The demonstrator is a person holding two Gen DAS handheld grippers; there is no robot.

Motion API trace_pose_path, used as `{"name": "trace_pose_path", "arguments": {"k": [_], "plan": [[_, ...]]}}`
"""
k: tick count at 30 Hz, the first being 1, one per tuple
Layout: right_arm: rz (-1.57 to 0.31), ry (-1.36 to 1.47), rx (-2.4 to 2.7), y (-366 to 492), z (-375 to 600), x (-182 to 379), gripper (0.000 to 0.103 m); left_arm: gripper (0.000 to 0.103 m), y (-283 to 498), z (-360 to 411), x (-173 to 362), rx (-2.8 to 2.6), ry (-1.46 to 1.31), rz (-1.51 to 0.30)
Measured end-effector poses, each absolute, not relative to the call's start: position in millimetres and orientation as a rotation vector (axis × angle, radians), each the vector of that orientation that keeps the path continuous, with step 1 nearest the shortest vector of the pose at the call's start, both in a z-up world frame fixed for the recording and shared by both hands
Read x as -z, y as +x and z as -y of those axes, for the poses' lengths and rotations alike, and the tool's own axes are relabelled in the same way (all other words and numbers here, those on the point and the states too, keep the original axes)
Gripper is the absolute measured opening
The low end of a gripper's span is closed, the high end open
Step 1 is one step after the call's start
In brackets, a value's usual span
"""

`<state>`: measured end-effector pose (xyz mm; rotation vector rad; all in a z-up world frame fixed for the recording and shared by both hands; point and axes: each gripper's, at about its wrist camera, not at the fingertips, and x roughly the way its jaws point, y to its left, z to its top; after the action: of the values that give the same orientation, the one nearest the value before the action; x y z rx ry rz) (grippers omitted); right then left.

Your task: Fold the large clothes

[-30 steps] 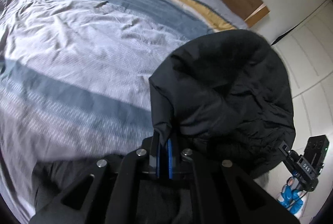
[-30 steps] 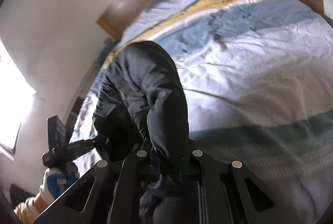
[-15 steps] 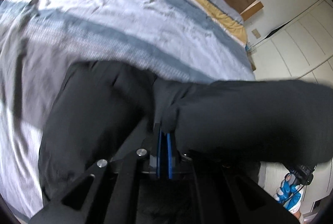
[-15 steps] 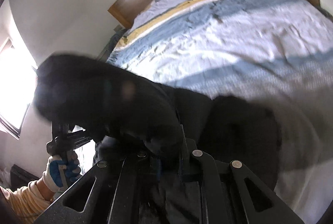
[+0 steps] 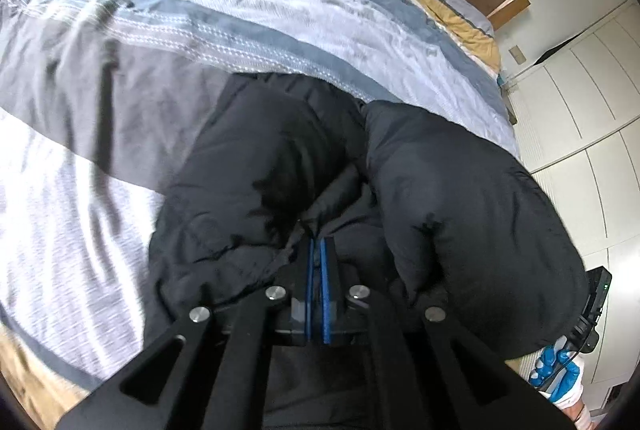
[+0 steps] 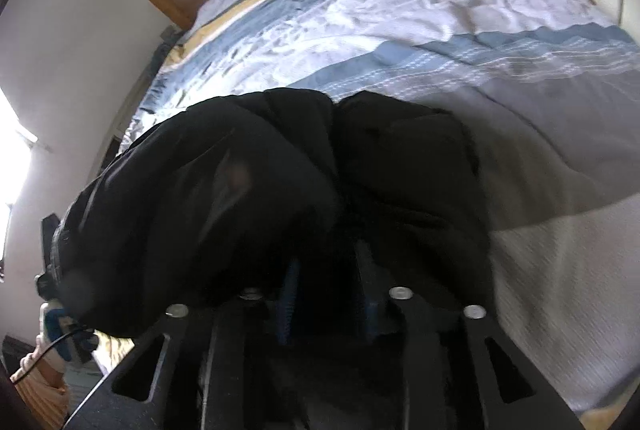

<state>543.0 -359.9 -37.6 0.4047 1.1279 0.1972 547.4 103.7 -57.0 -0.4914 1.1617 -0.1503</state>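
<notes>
The bulky black padded jacket (image 5: 460, 198) is heaped right ahead of both my tongs, on the striped blue, white and mustard bedspread (image 5: 248, 2). My left tongs (image 5: 317, 254) are clamped on a seam of it. My right tongs (image 6: 326, 274) have just been opening, with black fabric between the blue pads.
</notes>
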Motion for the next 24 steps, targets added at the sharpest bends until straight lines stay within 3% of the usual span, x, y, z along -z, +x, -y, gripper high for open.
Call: {"name": "trace_pose_path", "arguments": {"k": [6, 7, 9, 10, 17, 24], "plan": [[-1.091, 0.369, -0.177, 531.7, 369.5, -10.0, 0.049, 0.005, 542.5, -97.2, 22.3, 0.17, -0.446, -1.141], [-1.084, 0.356, -0.185, 533.3, 365.8, -18.1, 0.051, 0.01, 542.5, -93.5, 16.0, 0.176, -0.437, -1.135], [-1.07, 0.338, -0.208, 538.7, 356.8, -31.1, 0.055, 0.038, 545.6, -86.5, 6.9, 0.184, -0.425, -1.124], [-1.063, 0.331, -0.225, 542.7, 350.7, -37.2, 0.058, 0.057, 546.2, -82.2, 0.4, 0.188, -0.421, -1.108], [-1.047, 0.257, -0.343, 572.8, 296.2, -49.5, 0.061, 0.059, 561.6, -40.0, -20.9, 0.26, -0.368, -1.076], [-1.073, 0.184, -0.391, 582.9, 260.1, -35.4, 0.064, 0.059, 572.5, 10.6, -9.3, 0.331, -0.32, -1.081]]}}
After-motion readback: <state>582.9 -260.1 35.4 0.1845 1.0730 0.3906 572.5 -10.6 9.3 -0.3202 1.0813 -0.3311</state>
